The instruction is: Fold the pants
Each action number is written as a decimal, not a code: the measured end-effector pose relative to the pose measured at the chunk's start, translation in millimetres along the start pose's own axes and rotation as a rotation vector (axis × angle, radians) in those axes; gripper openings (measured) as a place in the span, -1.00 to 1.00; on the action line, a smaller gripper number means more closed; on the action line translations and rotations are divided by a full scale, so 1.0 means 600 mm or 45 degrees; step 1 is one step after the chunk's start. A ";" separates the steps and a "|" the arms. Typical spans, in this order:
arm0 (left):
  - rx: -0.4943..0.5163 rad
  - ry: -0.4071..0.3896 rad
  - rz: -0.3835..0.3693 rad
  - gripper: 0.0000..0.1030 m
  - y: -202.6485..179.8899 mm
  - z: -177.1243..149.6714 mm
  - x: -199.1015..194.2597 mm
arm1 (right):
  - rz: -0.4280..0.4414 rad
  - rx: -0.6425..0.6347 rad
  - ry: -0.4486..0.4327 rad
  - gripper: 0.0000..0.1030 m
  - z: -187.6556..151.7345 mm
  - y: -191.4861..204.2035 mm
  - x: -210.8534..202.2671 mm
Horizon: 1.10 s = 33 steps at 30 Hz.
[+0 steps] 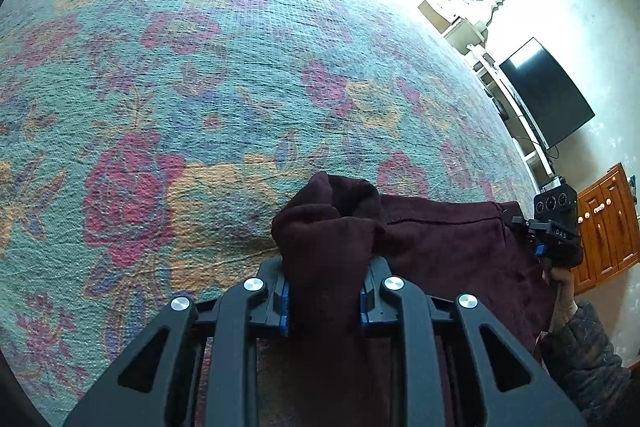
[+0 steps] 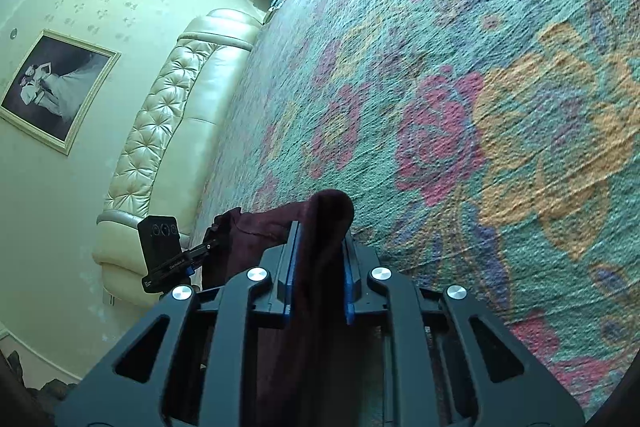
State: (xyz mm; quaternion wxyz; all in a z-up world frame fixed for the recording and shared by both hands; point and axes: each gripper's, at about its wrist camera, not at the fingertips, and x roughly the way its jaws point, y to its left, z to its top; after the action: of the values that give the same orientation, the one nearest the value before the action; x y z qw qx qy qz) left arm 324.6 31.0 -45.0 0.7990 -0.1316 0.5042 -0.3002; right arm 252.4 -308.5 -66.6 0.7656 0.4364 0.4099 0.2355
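Maroon fleece pants [image 1: 440, 247] lie on the teal floral woven bedspread [image 1: 200, 67], one bunched edge pinched in the black left gripper [image 1: 325, 301], another clamped in the black right gripper [image 2: 319, 283]. "DAS" reads on the right gripper's body in the left view. Nearby: a dark wall television [image 1: 548, 91], a cream tufted headboard [image 2: 160, 131], a framed photograph [image 2: 56, 89]

Dark maroon pants [image 1: 440, 239]; teal bedspread [image 1: 224, 59] with pink roses, orange and purple leaves.

Left claw [image 1: 325, 301] and right claw [image 2: 318, 285], both clamped on cloth.
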 end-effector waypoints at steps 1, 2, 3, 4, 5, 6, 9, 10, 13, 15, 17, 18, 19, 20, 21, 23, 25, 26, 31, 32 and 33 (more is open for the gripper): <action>0.008 -0.003 0.008 -0.54 -0.002 0.001 -0.002 | -0.002 -0.004 -0.003 -0.67 0.000 0.001 0.001; 0.011 -0.005 0.013 -0.54 0.000 0.001 -0.003 | -0.005 -0.008 -0.006 -0.68 0.000 0.005 0.001; 0.013 -0.007 0.018 -0.54 0.000 0.001 -0.005 | -0.008 -0.012 -0.010 -0.68 0.001 0.009 0.000; 0.015 -0.009 0.024 -0.55 0.000 0.002 -0.006 | -0.011 -0.021 -0.014 -0.69 0.001 0.013 0.001; 0.016 -0.012 0.027 -0.55 -0.002 0.003 -0.008 | -0.014 -0.031 -0.018 -0.69 0.002 0.018 0.000; 0.021 -0.015 0.032 -0.55 -0.003 0.005 -0.009 | -0.017 -0.039 -0.023 -0.70 0.003 0.020 -0.001; 0.035 -0.031 0.041 -0.56 -0.008 0.012 -0.015 | -0.031 -0.061 -0.032 -0.70 0.006 0.030 0.001; 0.038 -0.032 0.046 -0.56 -0.009 0.014 -0.015 | -0.034 -0.062 -0.033 -0.71 0.009 0.032 0.003; 0.040 -0.035 0.049 -0.56 -0.012 0.027 -0.015 | -0.037 -0.055 -0.064 -0.78 0.019 0.032 0.001; 0.051 -0.037 0.059 -0.56 -0.014 0.033 -0.013 | -0.026 -0.052 -0.073 -0.81 0.028 0.033 0.003; 0.046 -0.041 0.060 -0.56 -0.012 0.037 -0.012 | -0.040 -0.054 -0.061 -0.82 0.035 0.033 0.011; 0.037 -0.041 0.057 -0.56 -0.009 0.041 -0.010 | -0.040 -0.042 -0.059 -0.82 0.038 0.028 0.013; 0.028 -0.038 0.054 -0.56 -0.007 0.041 -0.009 | -0.031 -0.024 -0.055 -0.83 0.039 0.024 0.015; 0.017 -0.035 0.049 -0.56 -0.004 0.040 -0.007 | -0.020 -0.006 -0.046 -0.82 0.038 0.021 0.016; 0.012 -0.034 0.046 -0.56 -0.001 0.036 -0.006 | -0.025 0.011 -0.030 -0.82 0.037 0.017 0.018; 0.010 -0.018 0.030 -0.52 0.007 0.030 -0.004 | -0.036 0.026 0.001 -0.64 0.032 0.011 0.015; -0.011 -0.010 0.001 -0.43 0.016 0.027 -0.006 | -0.099 0.019 0.022 -0.33 0.023 0.009 0.010; -0.028 -0.007 -0.024 -0.39 0.021 0.027 -0.006 | -0.102 0.008 0.018 -0.26 0.019 0.007 0.005; -0.068 0.020 -0.083 -0.19 0.031 0.029 0.000 | -0.005 0.032 0.017 0.10 0.010 0.000 0.002; -0.070 0.023 -0.088 -0.14 0.030 0.029 0.000 | 0.001 0.024 0.028 0.13 0.010 0.002 0.005; -0.071 0.024 -0.081 -0.14 0.027 0.030 0.001 | 0.011 0.019 0.049 0.13 0.010 0.004 0.010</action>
State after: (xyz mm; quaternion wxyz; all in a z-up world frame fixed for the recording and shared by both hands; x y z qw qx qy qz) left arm 346.2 42.1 -45.6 0.7803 -0.1669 0.5152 -0.3127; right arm 260.6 -305.8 -65.1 0.7533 0.4392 0.4243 0.2441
